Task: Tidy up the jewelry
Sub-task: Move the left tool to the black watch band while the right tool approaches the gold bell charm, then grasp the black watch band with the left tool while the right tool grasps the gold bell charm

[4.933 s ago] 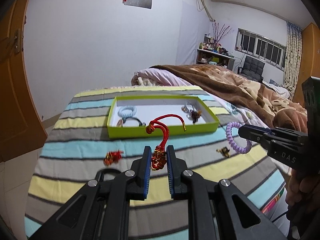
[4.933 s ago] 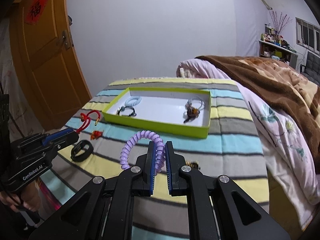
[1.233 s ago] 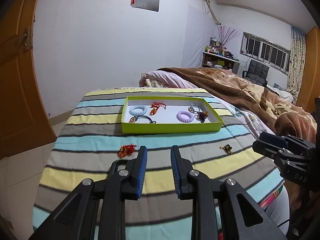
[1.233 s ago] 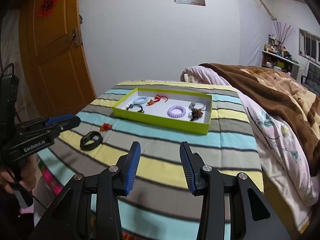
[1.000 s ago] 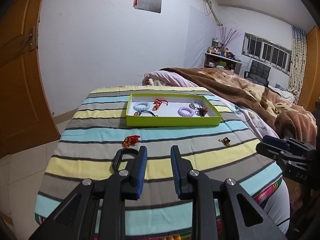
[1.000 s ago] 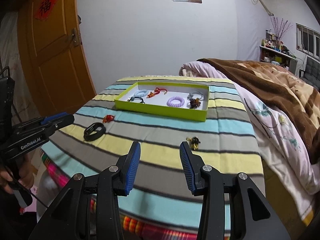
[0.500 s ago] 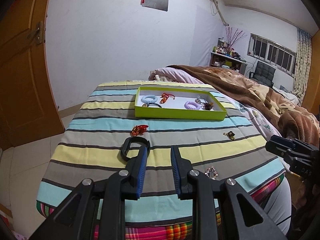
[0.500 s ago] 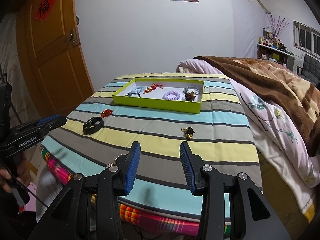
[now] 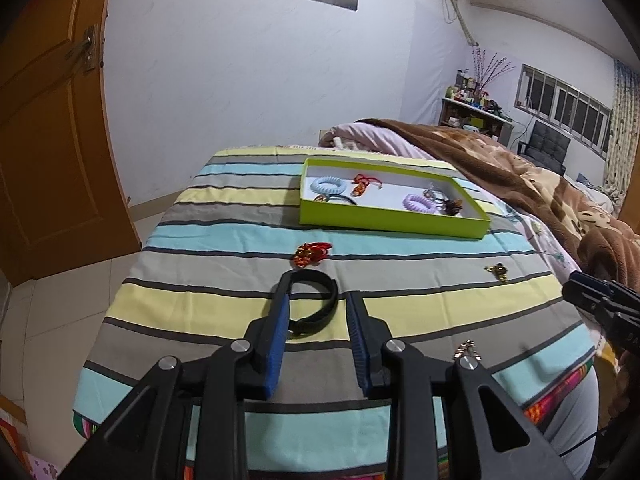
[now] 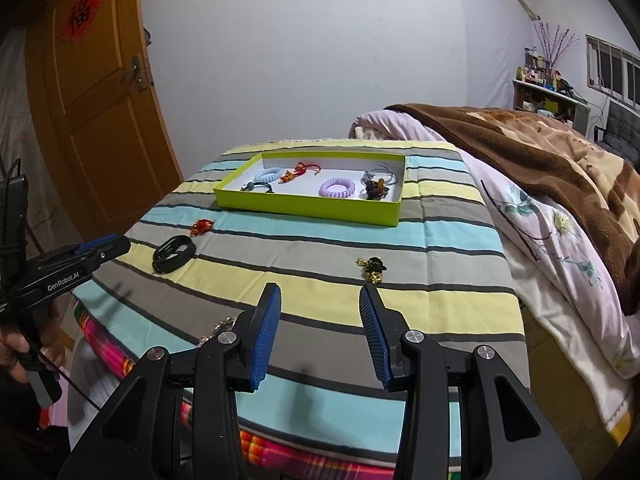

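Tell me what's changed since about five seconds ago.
Both claws let go: the red cord and purple coil now lie in the tray. The left claw and right claw are open and have pulled back. The black band and two loose charms stayed put.

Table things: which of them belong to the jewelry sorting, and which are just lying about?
Job:
green tray
black band
red charm
gold charm
silver chain
purple coil

Lying about:
brown blanket
door
striped cloth
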The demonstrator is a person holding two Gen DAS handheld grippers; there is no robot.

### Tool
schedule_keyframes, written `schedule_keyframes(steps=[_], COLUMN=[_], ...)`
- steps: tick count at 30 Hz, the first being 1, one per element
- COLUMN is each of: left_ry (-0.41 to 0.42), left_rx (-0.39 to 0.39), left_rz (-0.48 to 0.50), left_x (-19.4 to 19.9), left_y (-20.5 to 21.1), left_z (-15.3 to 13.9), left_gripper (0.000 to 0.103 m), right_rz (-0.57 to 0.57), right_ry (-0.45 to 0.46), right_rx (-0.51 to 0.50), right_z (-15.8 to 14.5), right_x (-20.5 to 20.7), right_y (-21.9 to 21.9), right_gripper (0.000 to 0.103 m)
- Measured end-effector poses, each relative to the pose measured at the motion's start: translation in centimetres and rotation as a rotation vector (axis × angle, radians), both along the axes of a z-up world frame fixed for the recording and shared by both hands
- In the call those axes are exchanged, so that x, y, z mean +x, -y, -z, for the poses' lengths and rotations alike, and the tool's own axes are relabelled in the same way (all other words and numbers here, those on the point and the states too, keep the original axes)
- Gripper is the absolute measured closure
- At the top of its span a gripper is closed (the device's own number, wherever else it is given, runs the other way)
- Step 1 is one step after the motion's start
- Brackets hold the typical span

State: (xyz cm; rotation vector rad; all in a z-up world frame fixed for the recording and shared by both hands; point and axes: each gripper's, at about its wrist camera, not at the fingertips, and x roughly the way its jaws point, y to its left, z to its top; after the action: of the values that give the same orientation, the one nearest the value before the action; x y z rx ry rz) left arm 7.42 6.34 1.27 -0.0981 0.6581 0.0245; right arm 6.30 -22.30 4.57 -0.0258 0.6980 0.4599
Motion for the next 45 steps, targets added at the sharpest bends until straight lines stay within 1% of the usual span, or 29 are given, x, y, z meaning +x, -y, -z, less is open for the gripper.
schedule_keyframes(steps=[10, 19, 22, 28, 33, 37, 38, 40, 41, 42, 43, 44, 45], left_ry=[-0.063, -0.1, -0.113, -0.123, -0.144, -0.157, -0.159, -0.158, -0.157, -0.156, -0.155, -0.152, -0.15], left_rx=[-0.004, -0.008, -0.006, -0.006, -0.012, 0.001, 0.007, 0.022, 0.029, 0.038, 0.05, 0.06, 0.065], left_rz=[-0.03, -0.023, -0.025, -0.012, -0.019, -0.027, -0.031, -0.036, -0.036, -0.035, -0.037, -0.041, -0.044], left_x=[2.8, 4.4, 4.8, 5.4, 6.1, 6.6, 6.7, 6.8, 6.8, 6.8, 6.8, 6.8, 6.8], left_y=[-1.7, -2.1, -2.1, -2.1, -2.2, -2.0, -1.9, -1.7, -1.5, -1.3, -1.2, -1.1, -1.1], left_z=[2.4, 3.9, 4.3, 4.6, 4.8, 4.9, 4.9, 5.0, 5.0, 5.0, 5.0, 5.0, 4.9], left_gripper=[0.072, 0.072, 0.072, 0.072, 0.072, 0.072, 0.072, 0.074, 0.077, 0.077, 0.078, 0.084, 0.085], right_rz=[0.014, 0.032, 0.048, 0.06, 0.061, 0.064, 0.066, 0.078, 0.082, 0.084, 0.082, 0.081, 0.08], right_ry=[-0.031, -0.057, -0.08, -0.14, -0.169, -0.183, -0.183, -0.176, -0.175, -0.174, -0.173, -0.172, -0.17], right_rx=[-0.016, -0.033, -0.044, -0.045, -0.066, -0.086, -0.09, -0.114, -0.123, -0.131, -0.136, -0.14, -0.144], right_z=[1.3, 2.6, 3.4, 4.7, 5.4, 6.0, 6.0, 6.0, 6.1, 6.1, 6.1, 6.1, 6.0], right_x=[2.7, 5.5, 6.7, 8.8, 9.8, 10.3, 10.4, 10.5, 10.5, 10.6, 10.5, 10.5, 10.5], right_y=[-0.3, -0.4, -0.3, -0.3, -0.7, -0.9, -1.0, -1.1, -1.2, -1.2, -1.3, -1.3, -1.4], right_gripper=[0.061, 0.061, 0.061, 0.061, 0.061, 0.061, 0.063, 0.072, 0.08, 0.083, 0.083, 0.084, 0.085])
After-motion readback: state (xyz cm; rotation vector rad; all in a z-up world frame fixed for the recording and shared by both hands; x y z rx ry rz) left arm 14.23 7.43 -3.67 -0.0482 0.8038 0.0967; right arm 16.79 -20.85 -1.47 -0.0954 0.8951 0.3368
